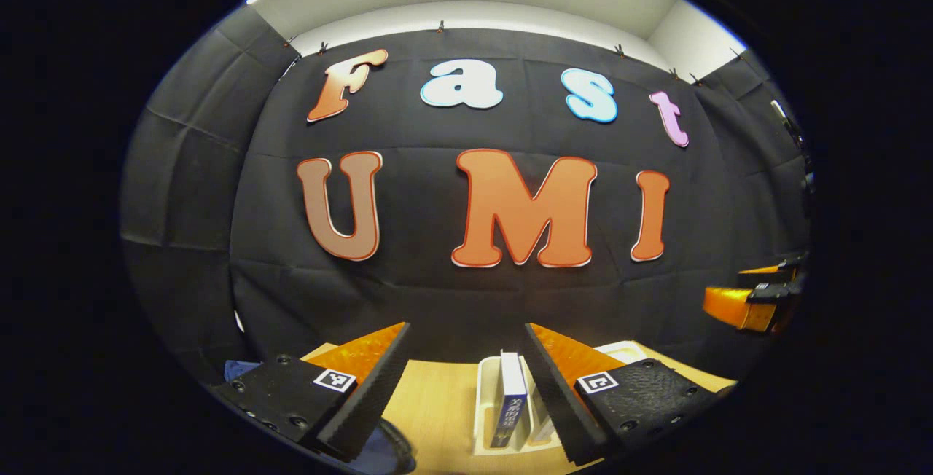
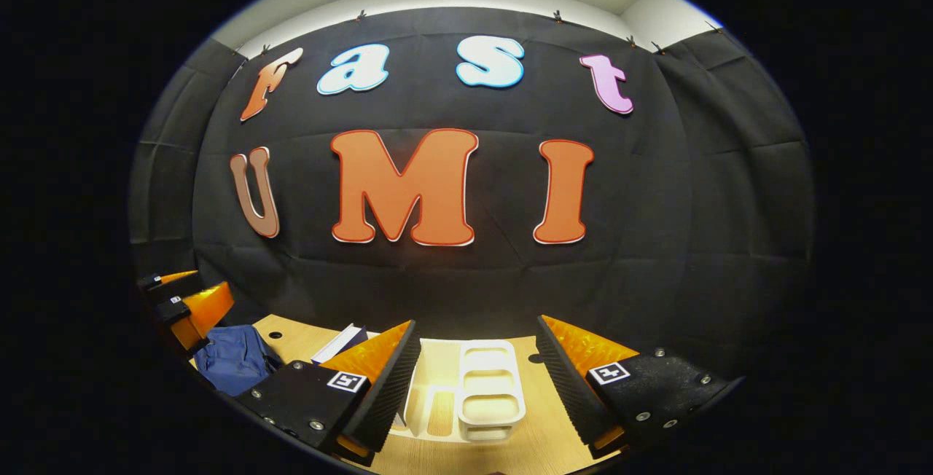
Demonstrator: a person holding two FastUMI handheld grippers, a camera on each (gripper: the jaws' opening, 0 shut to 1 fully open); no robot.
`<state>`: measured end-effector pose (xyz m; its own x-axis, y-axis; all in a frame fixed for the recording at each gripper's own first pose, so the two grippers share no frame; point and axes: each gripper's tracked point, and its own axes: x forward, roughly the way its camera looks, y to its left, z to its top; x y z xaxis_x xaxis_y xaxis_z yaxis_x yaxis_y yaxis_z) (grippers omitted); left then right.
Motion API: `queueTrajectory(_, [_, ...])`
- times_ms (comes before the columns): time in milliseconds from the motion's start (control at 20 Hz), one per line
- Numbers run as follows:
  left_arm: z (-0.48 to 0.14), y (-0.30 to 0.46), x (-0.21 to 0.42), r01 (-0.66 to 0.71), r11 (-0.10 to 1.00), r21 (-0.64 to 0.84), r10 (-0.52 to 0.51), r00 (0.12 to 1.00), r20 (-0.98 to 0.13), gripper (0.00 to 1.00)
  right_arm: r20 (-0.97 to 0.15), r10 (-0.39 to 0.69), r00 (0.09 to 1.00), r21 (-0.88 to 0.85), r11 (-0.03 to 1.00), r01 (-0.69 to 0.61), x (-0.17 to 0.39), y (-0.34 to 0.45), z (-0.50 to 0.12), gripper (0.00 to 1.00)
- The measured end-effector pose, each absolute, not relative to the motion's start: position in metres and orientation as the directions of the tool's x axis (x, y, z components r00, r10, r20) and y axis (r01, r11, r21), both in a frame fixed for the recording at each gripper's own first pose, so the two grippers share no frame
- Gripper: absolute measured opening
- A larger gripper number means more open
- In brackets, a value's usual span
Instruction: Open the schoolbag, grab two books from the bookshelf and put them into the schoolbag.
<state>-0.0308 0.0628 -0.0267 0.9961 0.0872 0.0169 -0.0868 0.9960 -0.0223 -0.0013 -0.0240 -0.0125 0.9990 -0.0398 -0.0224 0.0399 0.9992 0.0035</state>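
Both claws raised and empty over the bench

The left claw hangs above the wooden bench with its fingers spread wide and nothing between them. Seen through that gap in the left gripper view, a white bookshelf stands on the bench with a blue-spined book upright in one of its slots. A bit of dark blue fabric peeks out behind the left finger, too little of it to say what it is. Far off at the right edge of that view the other claw shows, held up well clear of the bench.

The right claw is likewise wide open and holds nothing. In the right gripper view it looks down on the white bookshelf, whose near compartments look bare. The blue schoolbag lies on the bench off to the left, well apart from the bookshelf; whether it is open I cannot tell. Between the schoolbag and the bookshelf a book leans, partly hidden by the claw's finger. Above the schoolbag, at the left edge, the left claw hovers
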Motion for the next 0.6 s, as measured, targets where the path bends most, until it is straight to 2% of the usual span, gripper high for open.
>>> queueTrajectory(450, [-0.103,0.108,-0.047,-0.115,0.982,0.153,0.140,0.976,-0.167,0.94,-0.060,-0.037,0.997,-0.009,0.999,0.037,0.003,-0.035,-0.032,0.94])
queueTrajectory(600, [-0.157,0.126,-0.062,-0.098,0.967,0.233,0.172,0.931,-0.323,0.95,-0.069,-0.027,0.997,-0.008,1.000,0.026,0.006,-0.036,-0.039,0.94])
